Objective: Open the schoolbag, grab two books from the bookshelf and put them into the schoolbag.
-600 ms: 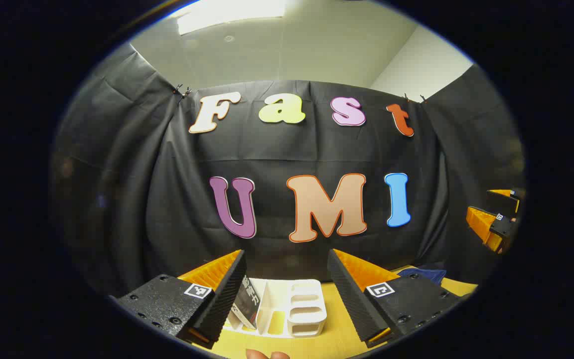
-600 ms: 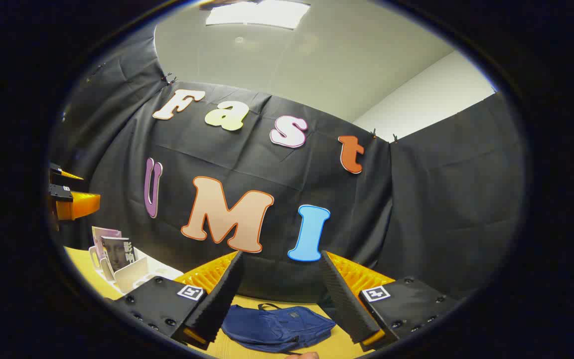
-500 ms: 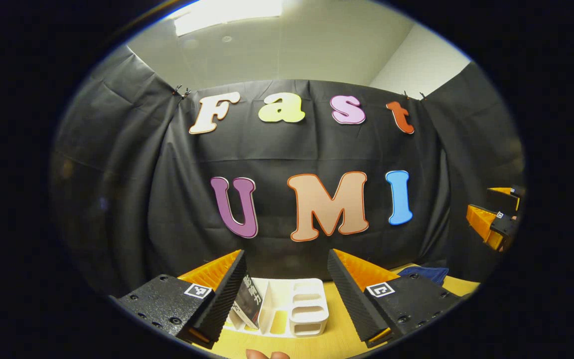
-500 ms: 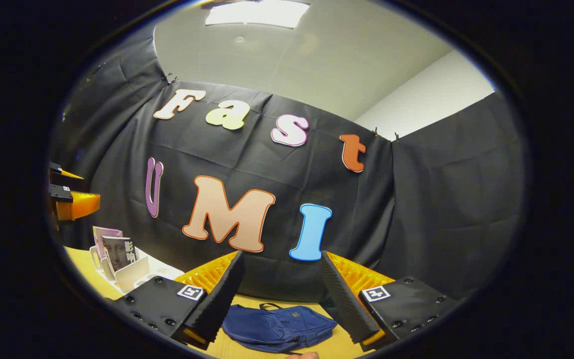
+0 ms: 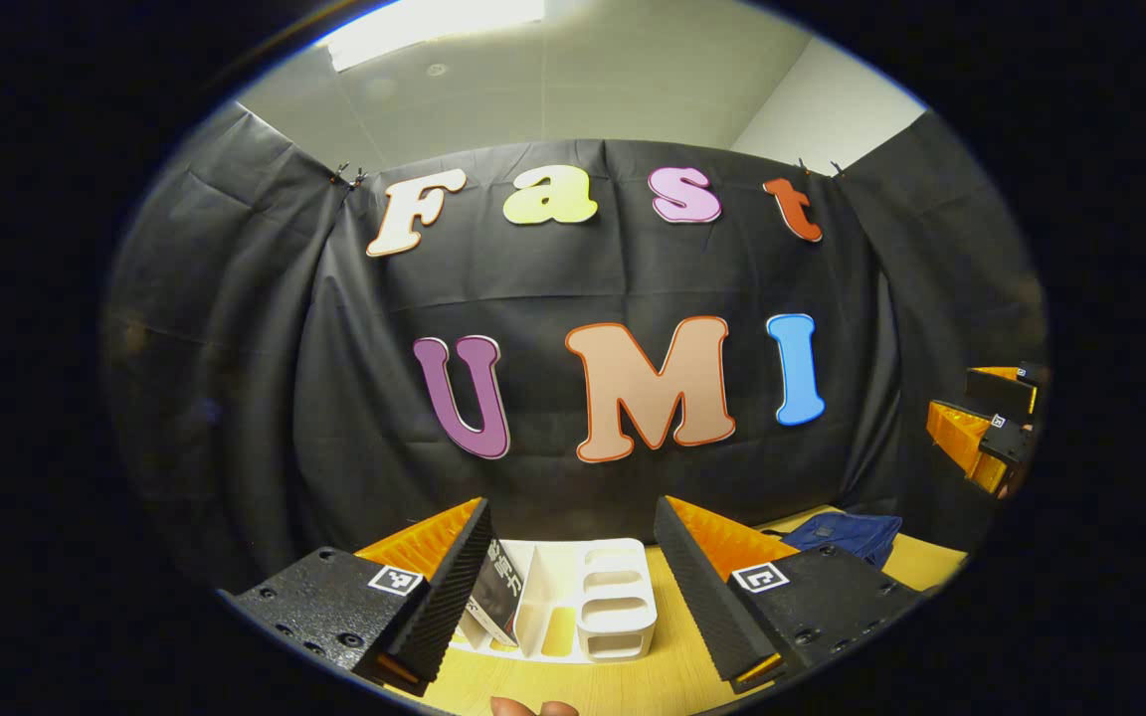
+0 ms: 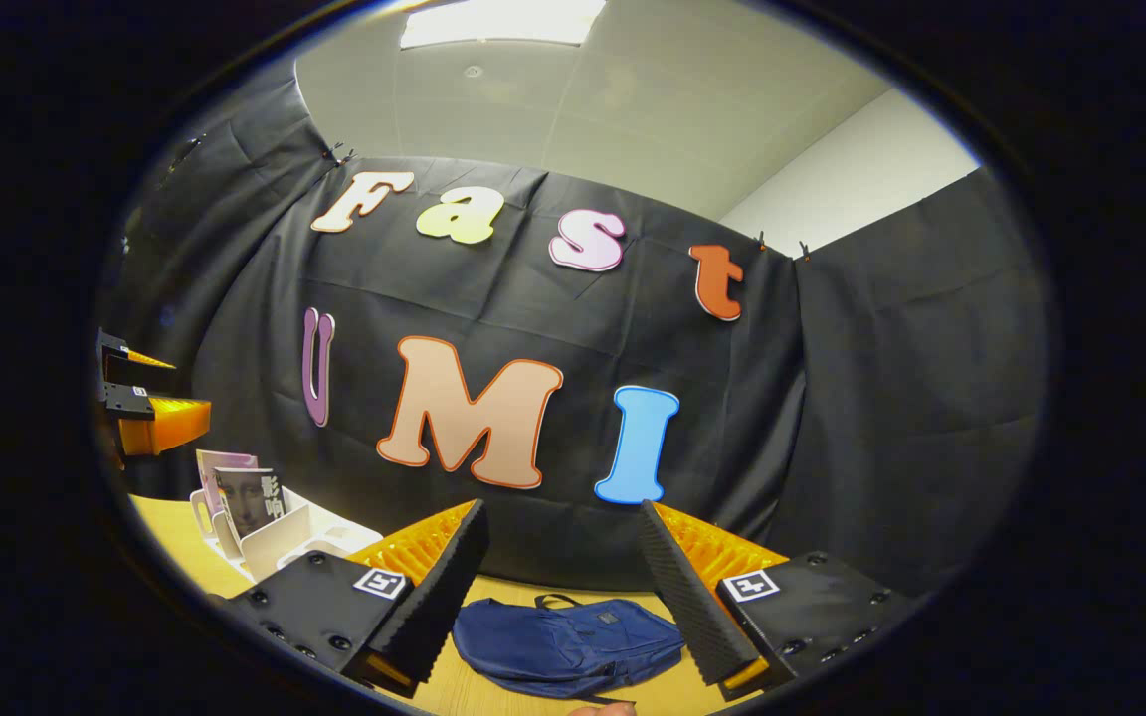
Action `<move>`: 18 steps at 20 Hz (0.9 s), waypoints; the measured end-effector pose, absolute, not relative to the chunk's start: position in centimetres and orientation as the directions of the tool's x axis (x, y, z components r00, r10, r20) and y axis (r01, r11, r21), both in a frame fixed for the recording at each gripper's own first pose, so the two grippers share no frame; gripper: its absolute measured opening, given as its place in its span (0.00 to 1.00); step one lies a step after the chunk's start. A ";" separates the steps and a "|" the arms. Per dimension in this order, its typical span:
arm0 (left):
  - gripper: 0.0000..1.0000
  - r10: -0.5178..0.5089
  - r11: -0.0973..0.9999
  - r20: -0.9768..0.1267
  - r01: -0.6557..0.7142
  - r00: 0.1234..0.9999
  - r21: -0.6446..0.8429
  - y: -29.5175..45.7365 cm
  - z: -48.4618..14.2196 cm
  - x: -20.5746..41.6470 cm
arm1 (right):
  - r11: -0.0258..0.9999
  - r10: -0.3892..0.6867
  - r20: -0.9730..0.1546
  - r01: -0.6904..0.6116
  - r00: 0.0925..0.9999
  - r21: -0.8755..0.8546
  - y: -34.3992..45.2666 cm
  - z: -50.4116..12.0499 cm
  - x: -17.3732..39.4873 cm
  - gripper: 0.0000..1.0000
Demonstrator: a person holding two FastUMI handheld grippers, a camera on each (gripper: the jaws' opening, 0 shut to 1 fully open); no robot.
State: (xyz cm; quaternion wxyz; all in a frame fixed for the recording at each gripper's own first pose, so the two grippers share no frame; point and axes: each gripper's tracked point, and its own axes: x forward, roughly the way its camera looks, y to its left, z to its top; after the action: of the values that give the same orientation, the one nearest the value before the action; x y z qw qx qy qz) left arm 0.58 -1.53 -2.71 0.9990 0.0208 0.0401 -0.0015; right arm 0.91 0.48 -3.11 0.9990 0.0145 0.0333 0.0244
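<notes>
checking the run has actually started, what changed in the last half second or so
Both grippers tipped slightly downward: in each view the wall slid up and more of the table showed. The left gripper now sees more of the white bookshelf, the right gripper more of the blue schoolbag. Nothing was grasped or released. Both sets of jaws stayed open, the books in the bookshelf, the schoolbag flat.

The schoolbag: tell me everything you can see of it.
The schoolbag is dark blue, of soft fabric, lying flat and slumped on the yellow wooden table. A carry loop sticks up at its far edge and a small patch sits on its upper face. It looks closed. Nothing grips it; the right gripper hangs open above it.
</notes>
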 end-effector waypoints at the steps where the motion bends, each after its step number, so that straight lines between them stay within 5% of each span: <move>1: 1.00 -0.003 0.999 -0.089 0.006 0.996 0.040 -1.6 -3.0 0.5 | 0.999 0.050 -0.070 -0.049 0.996 0.024 0.5 -3.4 1.0 1.00; 3: 0.99 -0.003 0.999 -0.107 0.008 0.994 0.041 -1.9 -3.8 0.6 | 0.998 0.056 -0.070 -0.055 0.996 0.016 0.6 -3.7 0.9 0.94; 6: 0.96 -0.002 0.999 -0.122 0.008 0.993 0.045 -2.1 -4.3 0.8 | 0.997 0.070 -0.082 -0.069 0.994 0.020 0.7 -4.6 1.3 1.00; 13: 0.96 0.023 0.998 -0.128 -0.016 0.992 0.055 -2.4 -4.5 2.4 | 0.994 0.108 -0.043 -0.108 0.993 0.003 0.2 -4.8 4.3 0.94; 16: 0.96 0.045 0.997 -0.122 -0.036 0.992 0.070 -2.6 -4.6 3.2 | 0.980 0.183 0.017 -0.180 0.983 -0.089 0.5 -4.6 6.3 1.00; 17: 0.96 0.055 0.996 -0.123 -0.046 0.991 0.072 -2.6 -4.5 3.4 | 0.968 0.213 0.026 -0.207 0.977 -0.142 0.6 -5.1 6.9 0.93; 18: 0.96 0.065 0.996 -0.126 -0.057 0.990 0.071 -2.8 -4.7 3.6 | 0.951 0.248 0.029 -0.238 0.968 -0.196 0.8 -5.9 7.7 1.00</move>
State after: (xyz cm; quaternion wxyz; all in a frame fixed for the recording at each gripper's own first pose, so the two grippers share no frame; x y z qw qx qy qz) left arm 3.60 -2.78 -4.66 0.9969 0.0335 0.0644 0.0306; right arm 7.70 0.75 -5.94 0.9874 -0.0960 -0.0266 0.1229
